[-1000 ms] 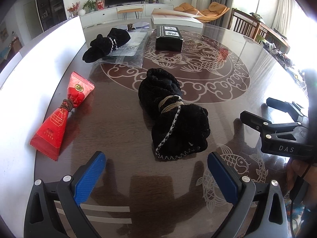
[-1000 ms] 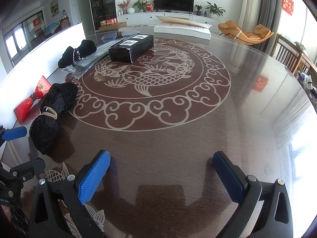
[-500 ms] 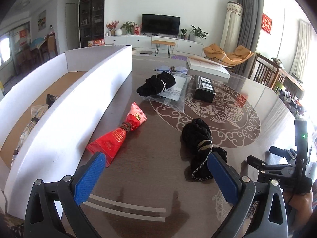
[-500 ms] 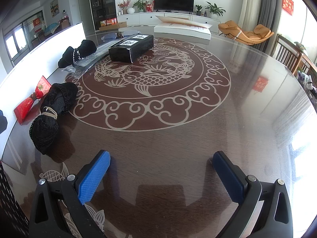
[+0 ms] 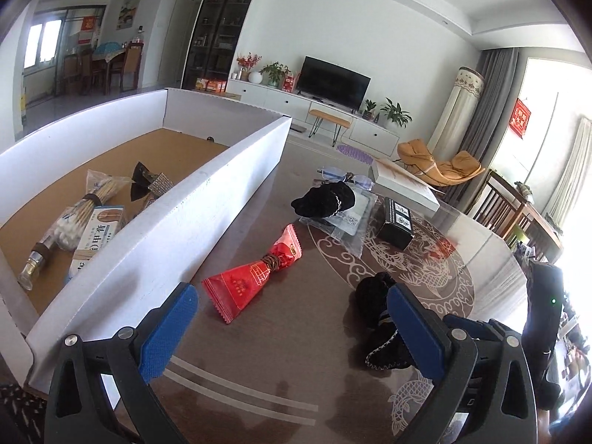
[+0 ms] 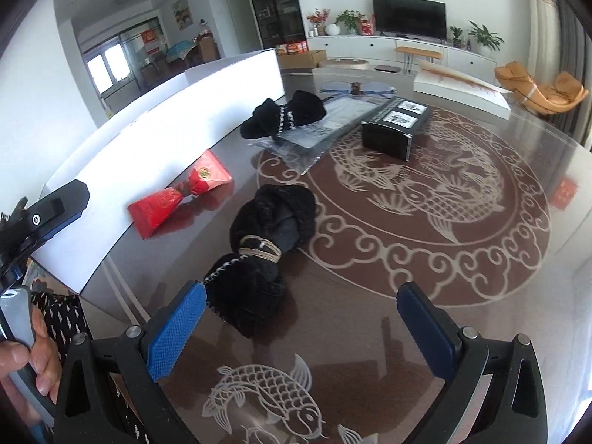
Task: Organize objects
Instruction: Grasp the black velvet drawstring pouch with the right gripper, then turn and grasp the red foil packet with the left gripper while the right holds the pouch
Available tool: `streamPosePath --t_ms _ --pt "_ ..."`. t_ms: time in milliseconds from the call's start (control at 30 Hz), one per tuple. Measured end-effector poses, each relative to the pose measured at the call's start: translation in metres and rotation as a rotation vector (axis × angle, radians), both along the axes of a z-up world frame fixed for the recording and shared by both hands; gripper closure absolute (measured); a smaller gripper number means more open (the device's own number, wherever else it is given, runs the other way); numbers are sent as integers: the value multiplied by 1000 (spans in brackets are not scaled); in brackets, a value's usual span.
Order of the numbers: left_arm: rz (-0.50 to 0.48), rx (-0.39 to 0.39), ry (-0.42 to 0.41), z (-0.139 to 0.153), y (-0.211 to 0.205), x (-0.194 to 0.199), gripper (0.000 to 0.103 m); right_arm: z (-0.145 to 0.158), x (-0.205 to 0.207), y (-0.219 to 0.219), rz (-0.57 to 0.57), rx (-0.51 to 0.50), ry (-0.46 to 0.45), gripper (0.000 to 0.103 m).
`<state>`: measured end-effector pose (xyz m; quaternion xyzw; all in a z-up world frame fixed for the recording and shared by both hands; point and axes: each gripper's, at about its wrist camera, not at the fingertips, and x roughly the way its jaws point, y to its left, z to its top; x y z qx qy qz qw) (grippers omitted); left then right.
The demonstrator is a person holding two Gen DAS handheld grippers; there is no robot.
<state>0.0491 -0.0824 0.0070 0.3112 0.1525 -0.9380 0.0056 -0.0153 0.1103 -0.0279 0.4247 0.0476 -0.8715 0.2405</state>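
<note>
A black knit bundle tied with cord (image 6: 264,244) lies on the dark table just ahead of my right gripper (image 6: 301,327), which is open and empty above the table; the bundle also shows in the left wrist view (image 5: 373,314). A red packet tied in the middle (image 5: 255,277) lies beside the white box wall (image 5: 192,218); it shows in the right wrist view too (image 6: 177,194). My left gripper (image 5: 292,333) is open and empty, raised near the table's front edge. A second black bundle (image 5: 325,199) rests on a clear bag.
The white box holds cotton swabs (image 5: 74,211), a small carton (image 5: 94,236) and a sparkly bow (image 5: 150,185). A black box (image 6: 396,127) and a flat white box (image 6: 462,88) sit farther back on the table. Glasses (image 6: 355,87) lie at the far edge.
My left gripper has risen and pulled back, bringing the inside of the white box into view. My right gripper has swung left towards the tied black bundle.
</note>
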Motion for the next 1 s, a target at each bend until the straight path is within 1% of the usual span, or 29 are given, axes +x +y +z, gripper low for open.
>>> streamPosePath --t_ms 67,133,167,200,233,267,300,400,533,600,667,733,767,800,900,933,1000 --pt "4 7 -11 -1 -1 -1 0 -3 -4 -20 72 38 20 1" --pt "2 17 -25 -4 -2 -4 0 -6 -9 -34 126 60 31 5" --pt "0 17 -33 -5 -2 -5 0 -8 -12 -38 138 68 32 14" --pt "-3 16 -40 -7 -1 -6 0 -11 -16 -39 136 73 25 28" --pt "-8 13 -45 -7 0 -6 0 -14 -20 -39 119 76 11 36" --pt "-13 9 -50 -8 1 -7 0 -18 -25 -34 93 70 -10 49" --pt "-19 4 -53 -8 3 -7 0 -18 -27 -26 60 52 -1 57" --pt "-33 -7 -62 -10 7 -7 0 -20 -29 5 -66 80 8 57" --pt "-54 -4 -92 -14 10 -13 0 -21 -23 62 -223 122 17 57" --pt "-68 0 -107 -17 12 -16 0 -20 -18 86 -261 124 18 57" --pt "-80 0 -116 -18 14 -18 0 -20 -14 100 -269 110 18 56" --pt "-95 -3 -128 -20 17 -22 0 -18 -12 108 -270 70 6 45" --pt "-110 -2 -137 -20 20 -28 0 -17 -13 110 -274 55 0 34" --pt "-124 -10 -144 -21 22 -35 0 -17 -14 110 -279 49 -6 27" --pt "-156 -100 -173 -22 34 -64 0 -17 -12 110 -277 43 -10 23" --pt "-168 -137 -197 -26 38 -77 0 -17 -12 108 -269 45 -11 18" --pt "-178 -191 -247 -36 41 -101 0 -18 -12 105 -258 57 -14 15"
